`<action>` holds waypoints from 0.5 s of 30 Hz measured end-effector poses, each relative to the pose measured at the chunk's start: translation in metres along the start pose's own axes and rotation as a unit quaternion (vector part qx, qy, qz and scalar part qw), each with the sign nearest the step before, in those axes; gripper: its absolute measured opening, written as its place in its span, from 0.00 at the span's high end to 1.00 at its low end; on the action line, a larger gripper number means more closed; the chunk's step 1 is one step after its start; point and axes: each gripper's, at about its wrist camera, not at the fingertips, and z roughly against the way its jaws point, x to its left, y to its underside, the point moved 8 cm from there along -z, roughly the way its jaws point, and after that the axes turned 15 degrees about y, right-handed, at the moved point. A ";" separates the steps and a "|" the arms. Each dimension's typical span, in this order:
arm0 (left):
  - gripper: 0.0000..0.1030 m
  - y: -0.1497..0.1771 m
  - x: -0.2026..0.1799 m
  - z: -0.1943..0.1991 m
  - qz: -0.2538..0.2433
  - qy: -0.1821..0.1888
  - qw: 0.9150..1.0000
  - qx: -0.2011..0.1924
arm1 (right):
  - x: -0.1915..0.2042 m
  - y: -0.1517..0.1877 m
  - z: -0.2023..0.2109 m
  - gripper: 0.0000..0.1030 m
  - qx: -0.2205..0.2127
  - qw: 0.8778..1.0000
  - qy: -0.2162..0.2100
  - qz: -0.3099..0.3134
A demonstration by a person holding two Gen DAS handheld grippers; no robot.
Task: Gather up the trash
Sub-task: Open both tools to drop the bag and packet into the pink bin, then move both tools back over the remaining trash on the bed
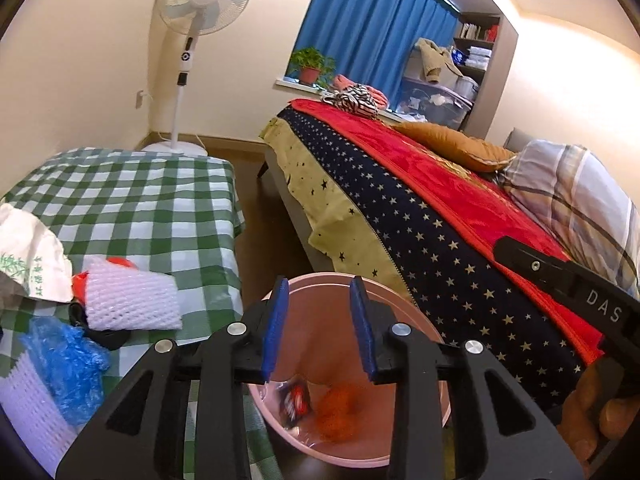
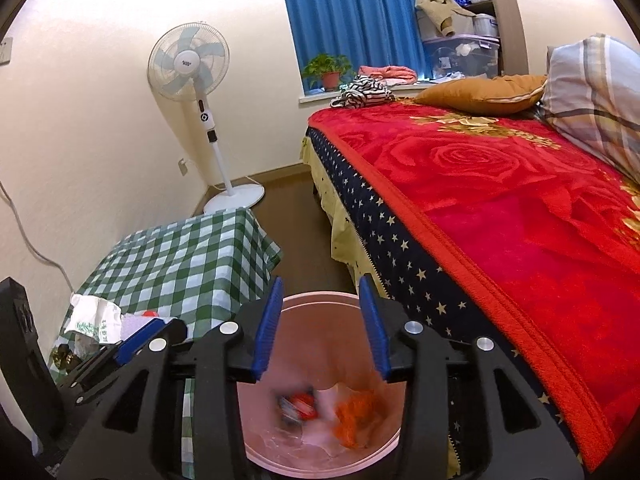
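- Both tools hang over the pink bin [image 1: 400, 312], which stands on the floor between the tabletop [image 1: 132, 200] and the bed [image 1: 460, 208]. Its mouth fills the gap between each pair of blue pads.
- The left hand-held gripper [image 1: 320, 328] has its jaws spread wide with nothing between them. The right hand-held gripper [image 2: 320, 332] is likewise wide apart and empty.
- Already in the bin: a blurred red-and-dark wrapper [image 1: 296, 400] and a crumpled orange scrap [image 1: 338, 412], lying on a clear liner.
- The trash left to collect sits on the tabletop at about 9 to 10 o'clock from the left hand-held gripper: a white foam net sleeve [image 1: 132, 300], a crumpled blue plastic bag [image 1: 66, 360], a white printed bag [image 1: 28, 256], a bit of red [image 1: 120, 262] behind the sleeve, and something dark [image 1: 108, 336] under it.
- The foam sleeve is nearest. Its long axis runs roughly 9 to 3 o'clock in the left view, so the jaws would probably need to close across its short side.
- In the right view the same pile lies at about 9 o'clock, beyond the left tool. The left hand is clearly nearer, so I judge it the likelier one to reach next.
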 end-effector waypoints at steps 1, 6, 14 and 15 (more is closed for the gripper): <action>0.69 0.000 0.001 0.002 0.001 -0.001 1.000 -0.002 | -0.001 -0.001 0.001 0.60 -0.002 1.000 0.000 -0.001; 0.63 -0.004 0.008 0.017 0.000 -0.013 1.000 -0.020 | -0.001 -0.004 0.008 0.60 -0.021 1.000 0.005 -0.004; 0.59 -0.012 0.012 0.054 -0.023 -0.062 0.996 -0.061 | 0.012 -0.003 0.025 0.60 -0.059 0.998 -0.014 0.002; 0.59 -0.012 0.013 0.059 -0.024 -0.065 0.996 -0.062 | 0.016 -0.003 0.027 0.60 -0.065 0.998 -0.015 0.006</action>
